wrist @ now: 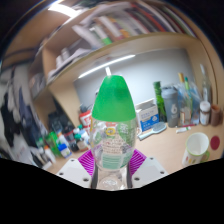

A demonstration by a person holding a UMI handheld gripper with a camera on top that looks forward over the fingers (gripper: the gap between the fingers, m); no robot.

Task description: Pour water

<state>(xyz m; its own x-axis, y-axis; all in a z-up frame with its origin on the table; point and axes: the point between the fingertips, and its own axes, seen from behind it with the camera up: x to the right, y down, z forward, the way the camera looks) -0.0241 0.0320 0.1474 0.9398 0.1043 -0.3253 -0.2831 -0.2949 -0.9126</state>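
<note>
**Clear bottle with green cap held in the gripper**

One clear plastic bottle with a large bright green domed cap (112,120) stands upright between the two fingers of the gripper (112,163). The magenta pads (88,160) press against its lower sides, one at each side, so the tool is clenched on the bottle. A printed label wraps the bottle's middle, and the cap is on.

Beyond the fingers lies a pale wooden tabletop (170,150). To the right on it stands one white paper cup (197,148), well apart from the held bottle. Further back, near the wall, a cluster of at least three bottles and jars (180,102) stands together, among them one dark green glass bottle (158,102); the exact count is hard to tell. To the left, a jumble of small colourful items (62,135) covers the table, too small to count. Overhead, one shelf loaded with books (110,28) runs along the wall.
</note>
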